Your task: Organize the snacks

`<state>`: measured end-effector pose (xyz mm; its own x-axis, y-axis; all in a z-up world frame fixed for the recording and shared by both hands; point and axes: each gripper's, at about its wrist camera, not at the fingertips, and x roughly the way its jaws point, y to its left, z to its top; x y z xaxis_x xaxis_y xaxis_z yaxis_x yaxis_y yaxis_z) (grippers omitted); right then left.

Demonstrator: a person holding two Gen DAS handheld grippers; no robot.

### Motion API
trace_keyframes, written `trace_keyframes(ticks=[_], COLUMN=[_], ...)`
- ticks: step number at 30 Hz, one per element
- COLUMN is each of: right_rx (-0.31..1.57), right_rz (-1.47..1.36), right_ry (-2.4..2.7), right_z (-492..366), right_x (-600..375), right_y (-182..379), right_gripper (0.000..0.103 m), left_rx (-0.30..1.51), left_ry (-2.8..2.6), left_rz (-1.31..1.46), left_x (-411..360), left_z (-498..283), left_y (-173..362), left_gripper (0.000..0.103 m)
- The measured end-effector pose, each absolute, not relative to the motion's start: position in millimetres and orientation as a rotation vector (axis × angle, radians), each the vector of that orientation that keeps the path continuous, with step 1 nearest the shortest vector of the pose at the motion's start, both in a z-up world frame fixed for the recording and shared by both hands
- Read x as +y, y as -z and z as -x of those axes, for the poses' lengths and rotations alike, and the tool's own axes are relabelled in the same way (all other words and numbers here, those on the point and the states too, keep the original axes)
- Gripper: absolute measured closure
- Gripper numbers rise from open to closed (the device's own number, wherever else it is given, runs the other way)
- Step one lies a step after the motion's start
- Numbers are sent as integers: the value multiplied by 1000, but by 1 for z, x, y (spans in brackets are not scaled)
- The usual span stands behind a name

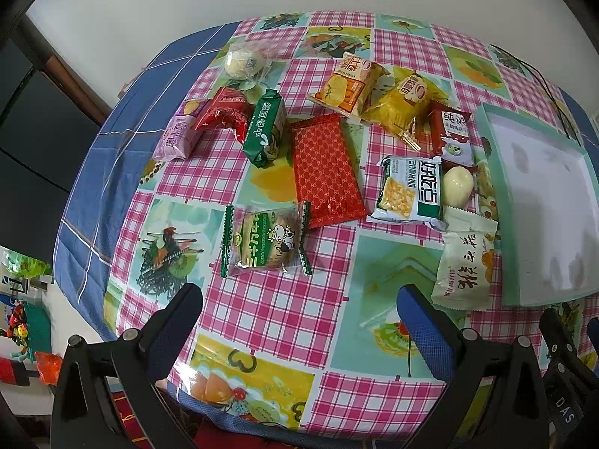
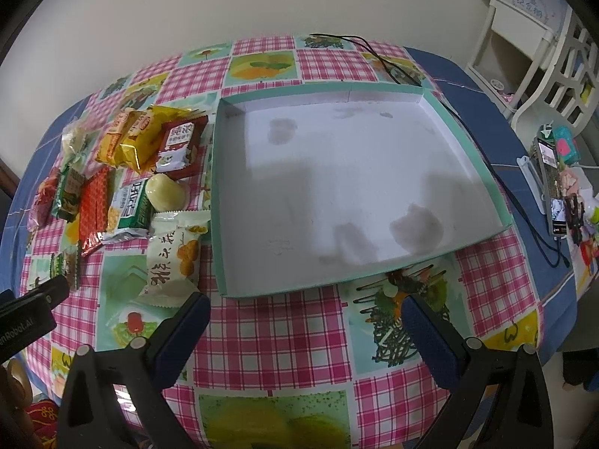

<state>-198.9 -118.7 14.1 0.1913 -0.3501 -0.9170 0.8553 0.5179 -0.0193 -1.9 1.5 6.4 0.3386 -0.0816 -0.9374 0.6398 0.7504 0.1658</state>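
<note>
Meanwhile black cable point(image 2: 378, 60) lies behind teal tray point(image 2: 219, 202), snacks point(image 2: 131, 172) alongside.

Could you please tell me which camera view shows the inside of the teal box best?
The right wrist view: the box fills the middle of the frame, with its whole white floor and all four walls visible, holding no snacks. The left wrist view shows only part of the box at the right edge, stretched by the fisheye.

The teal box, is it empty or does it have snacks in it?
Empty. The teal box shows only its bare white floor; the snack packets all lie outside, beside it.
</note>
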Motion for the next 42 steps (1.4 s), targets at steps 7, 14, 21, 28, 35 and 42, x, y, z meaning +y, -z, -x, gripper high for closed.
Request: trace_keyframes(ticks=[7, 14, 21, 28, 35, 42], right_rx=[1058, 1041, 989, 935, 899, 890], right_rz=[-577, -574, -577, -562, -540, -523], right_ry=[915, 914, 917, 919, 909, 908], right_z=[199, 198, 200, 199, 195, 191], right_x=[-119, -118, -117, -116, -112, -108], right_y=[-15, -19, -27, -36, -43, -44], right_gripper=[0, 0, 0, 0, 0, 0], left_rx=[1135, 1127, 1102, 1060, 1025, 1001], left_ry=[507, 514, 528, 535, 541, 547], left_rz=[-573, -569, -561, -544, -506, -465], left_x=[1, 1, 1, 2, 4, 7], left_z=[2, 2, 3, 5, 3, 0], left_y=[-8, -10, -15, -21, -27, -31], left_gripper=[0, 0, 0, 0, 0, 0])
